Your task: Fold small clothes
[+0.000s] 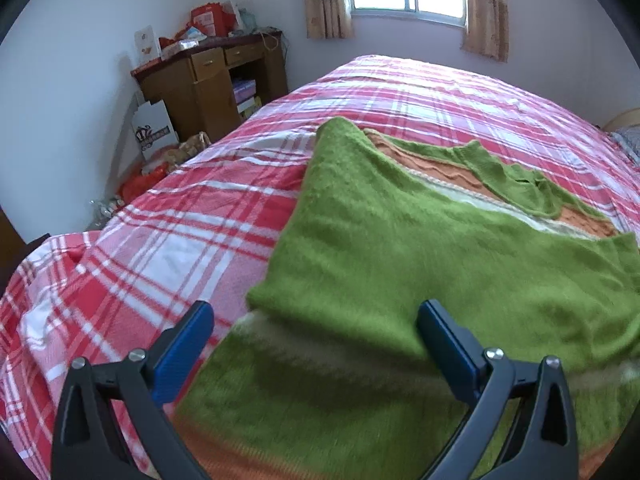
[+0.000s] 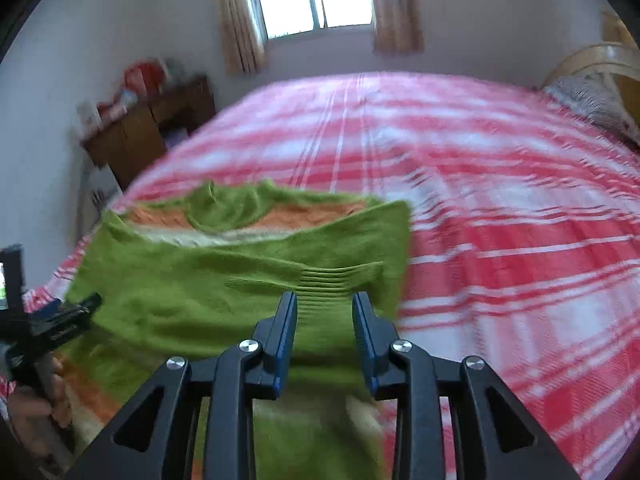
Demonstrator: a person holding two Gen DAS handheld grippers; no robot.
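Right wrist view | right gripper [image 2: 325, 312] narrowly parted, empty over sweater [image 2: 240, 272] cuff, fold laid | left gripper [image 1: 316, 320] wide, holding nothing, above hem

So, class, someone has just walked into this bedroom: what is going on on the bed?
A person with a gripper in each hand is folding a green sweater with orange and white stripes on a red plaid bedspread. The sweater lies partly folded. The left gripper is wide open over its near edge, and the right gripper hangs open above the ribbed cuff, holding nothing.
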